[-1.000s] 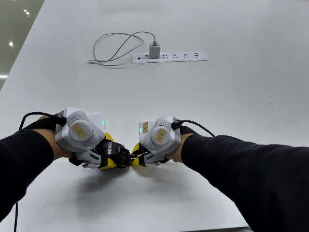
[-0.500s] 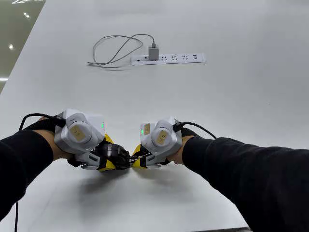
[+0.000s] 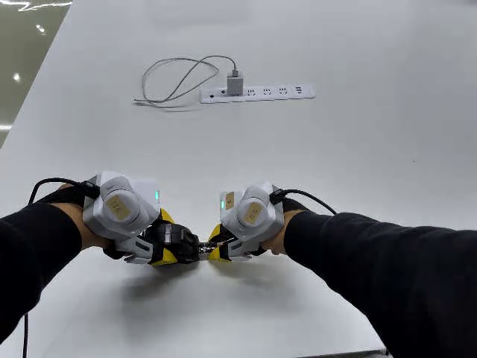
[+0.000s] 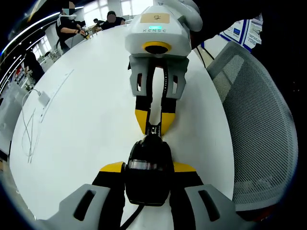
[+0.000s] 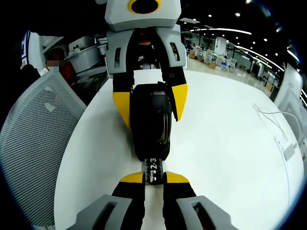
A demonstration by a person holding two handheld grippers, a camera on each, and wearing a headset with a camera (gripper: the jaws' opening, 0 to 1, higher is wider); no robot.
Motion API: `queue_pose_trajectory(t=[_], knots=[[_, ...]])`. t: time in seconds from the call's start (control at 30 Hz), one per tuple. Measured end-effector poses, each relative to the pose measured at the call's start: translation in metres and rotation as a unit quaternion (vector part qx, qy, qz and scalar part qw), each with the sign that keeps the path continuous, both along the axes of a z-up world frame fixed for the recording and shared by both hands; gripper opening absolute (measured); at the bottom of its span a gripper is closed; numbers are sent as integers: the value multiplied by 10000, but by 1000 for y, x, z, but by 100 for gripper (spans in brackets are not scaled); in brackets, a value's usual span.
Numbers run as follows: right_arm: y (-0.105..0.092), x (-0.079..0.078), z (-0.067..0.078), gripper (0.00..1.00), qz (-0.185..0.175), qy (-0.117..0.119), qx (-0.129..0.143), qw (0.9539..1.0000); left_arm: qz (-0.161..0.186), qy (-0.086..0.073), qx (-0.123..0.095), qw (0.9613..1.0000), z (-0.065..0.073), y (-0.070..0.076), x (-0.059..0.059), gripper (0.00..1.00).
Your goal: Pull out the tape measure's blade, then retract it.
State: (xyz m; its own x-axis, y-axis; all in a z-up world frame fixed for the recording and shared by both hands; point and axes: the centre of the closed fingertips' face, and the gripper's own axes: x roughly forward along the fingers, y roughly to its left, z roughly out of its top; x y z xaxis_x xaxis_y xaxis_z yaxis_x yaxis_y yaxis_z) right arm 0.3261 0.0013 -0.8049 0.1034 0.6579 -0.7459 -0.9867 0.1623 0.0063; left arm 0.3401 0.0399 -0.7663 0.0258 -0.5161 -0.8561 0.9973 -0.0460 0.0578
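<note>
Near the white worktop's [image 3: 313, 164] front edge, the left claw [image 4: 148, 168] clamps the black plastic tape measure case [image 5: 151, 124] as an anchor while the right claw [image 5: 154, 178] pinches its barely drawn numbered blade [image 5: 153, 170], apparently for pulling.

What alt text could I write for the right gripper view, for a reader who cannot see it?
The right gripper pinches the numbered blade just outside the black tape measure, which the left gripper clamps from the opposite side. Below them is a white table, with a mesh chair at the left.
</note>
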Motion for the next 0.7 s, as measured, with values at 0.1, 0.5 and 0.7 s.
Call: queue_pose_trajectory(t=[0.1, 0.5, 0.7], knots=[[-2, 0, 0, 10, -10, 2, -9, 10000, -7, -9, -9, 10000, 0, 0, 0, 30], [-13, -2, 0, 10, -78, 28, -32, 10000, 1, -24, -19, 10000, 0, 0, 0, 30], [-16, -3, 1, 10, -109, 35, -49, 9999, -7, -32, 12, 10000, 0, 0, 0, 30]])
